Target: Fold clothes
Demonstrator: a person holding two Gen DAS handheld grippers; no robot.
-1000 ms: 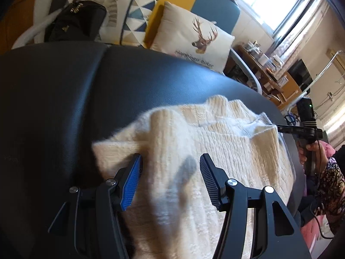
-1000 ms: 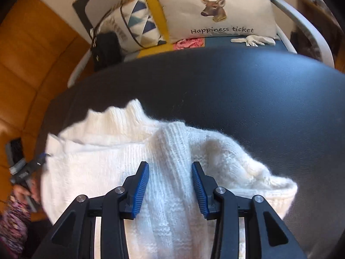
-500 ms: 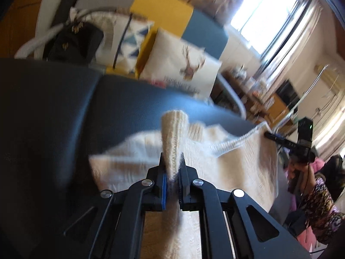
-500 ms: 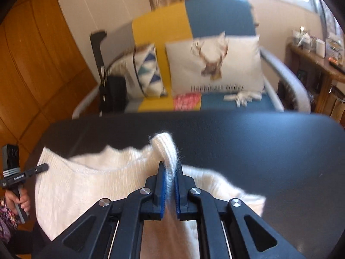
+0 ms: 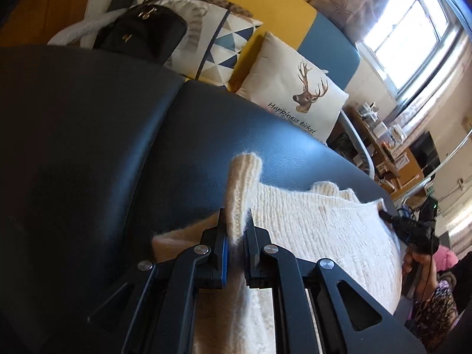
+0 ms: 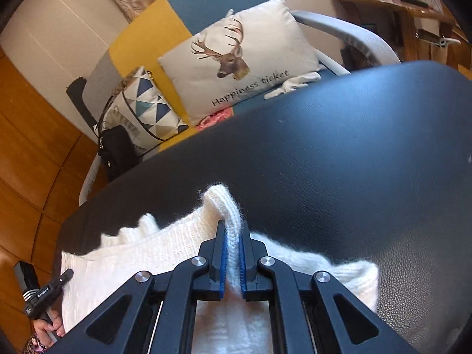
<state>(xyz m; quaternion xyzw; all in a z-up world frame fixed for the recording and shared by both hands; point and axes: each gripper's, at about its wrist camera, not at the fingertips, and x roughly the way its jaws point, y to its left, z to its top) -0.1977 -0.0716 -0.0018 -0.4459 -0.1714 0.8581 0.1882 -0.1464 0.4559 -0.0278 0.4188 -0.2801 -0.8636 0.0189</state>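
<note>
Sweater pinched at 12 o'clock by L gripper & R gripper; thin knit ridge may slip if yanked

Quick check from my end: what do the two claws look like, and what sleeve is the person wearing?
Both claws, left and right, are matte black angular linkages with silver round rivets and blue ribbed pads inside the fingers. The right one's handle has a cable. The sleeve is dark with a busy multicoloured print.
</note>
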